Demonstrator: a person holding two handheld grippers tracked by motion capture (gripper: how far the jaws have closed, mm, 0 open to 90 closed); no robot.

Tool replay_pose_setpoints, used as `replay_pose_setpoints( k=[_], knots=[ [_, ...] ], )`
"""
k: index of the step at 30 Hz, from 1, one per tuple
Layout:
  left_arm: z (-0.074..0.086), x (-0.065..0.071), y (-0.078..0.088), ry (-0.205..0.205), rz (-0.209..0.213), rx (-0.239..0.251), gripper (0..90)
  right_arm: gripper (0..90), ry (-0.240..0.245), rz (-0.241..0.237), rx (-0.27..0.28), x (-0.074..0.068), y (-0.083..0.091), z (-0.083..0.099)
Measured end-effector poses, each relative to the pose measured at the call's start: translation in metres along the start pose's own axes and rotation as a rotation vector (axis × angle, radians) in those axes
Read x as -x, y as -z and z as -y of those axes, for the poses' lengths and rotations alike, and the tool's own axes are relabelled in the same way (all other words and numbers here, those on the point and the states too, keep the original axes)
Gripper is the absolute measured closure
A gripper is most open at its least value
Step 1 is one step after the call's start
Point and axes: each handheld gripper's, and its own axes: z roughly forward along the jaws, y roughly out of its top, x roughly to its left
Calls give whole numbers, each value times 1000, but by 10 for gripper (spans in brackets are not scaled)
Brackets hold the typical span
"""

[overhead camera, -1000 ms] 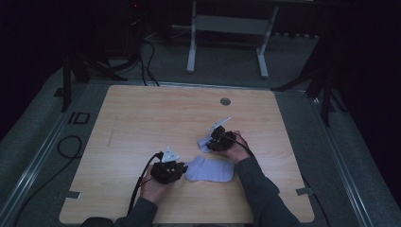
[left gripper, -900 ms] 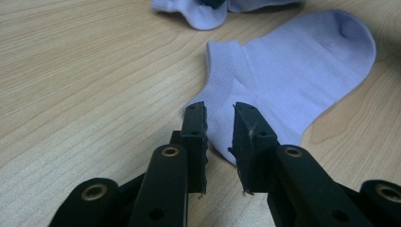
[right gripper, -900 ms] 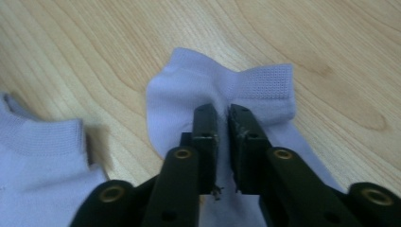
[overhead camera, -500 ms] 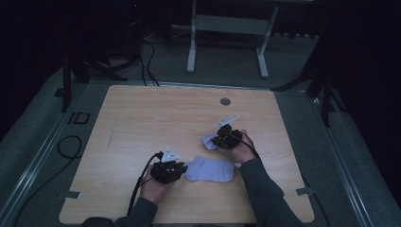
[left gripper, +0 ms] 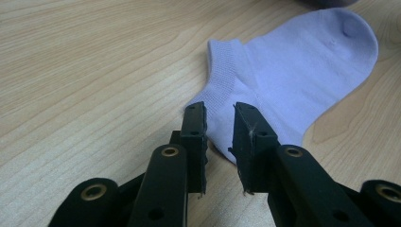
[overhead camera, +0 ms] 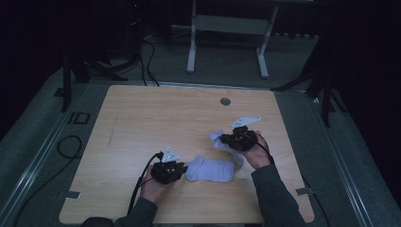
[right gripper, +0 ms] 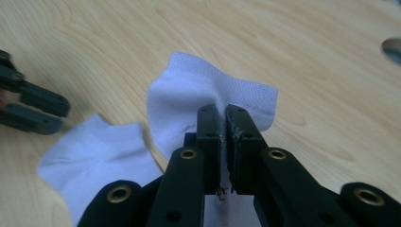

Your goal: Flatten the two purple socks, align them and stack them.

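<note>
I read only one marking: "ID" (overhead camera: pixel 78 117) on the floor strip left of the table (overhead camera: pixel 142 113); I can read no brand or label on the socks. The left gripper (left gripper: pixel 220 124) has its jaws parted with a gap between them, holding nothing, tips just over the cuff corner of the flat sock (left gripper: pixel 293 71), which lies near the table's front edge between the two hands. The right gripper (right gripper: pixel 223 124) is clamped on the second sock (right gripper: pixel 198 94), whose cuff bunches and lifts past the jaws; its lower part is hidden behind them. From above, the room is dark and the second sock (overhead camera: pixel 218 140) is partly covered by the right gripper (overhead camera: pixel 227 140). A round hole (overhead camera: pixel 225 101) sits near the far edge.
</note>
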Motion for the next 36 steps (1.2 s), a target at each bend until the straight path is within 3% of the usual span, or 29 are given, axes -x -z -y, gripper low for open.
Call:
replay_pose_setpoints(
  k=[10,16,26,36],
  knots=[
    [0,0,0,3,-2,3,745,846,76,11,68,-21,36,-12],
    [0,1,0,4,-1,5,745,845,103,6,89,-33,48,-13],
    [1,2,-2,-3,5,-6,745,844,106,5,88,-38,51,-4],
    [1,3,-3,-6,6,-8,745,844,94,-18,82,-44,39,4]
  ],
)
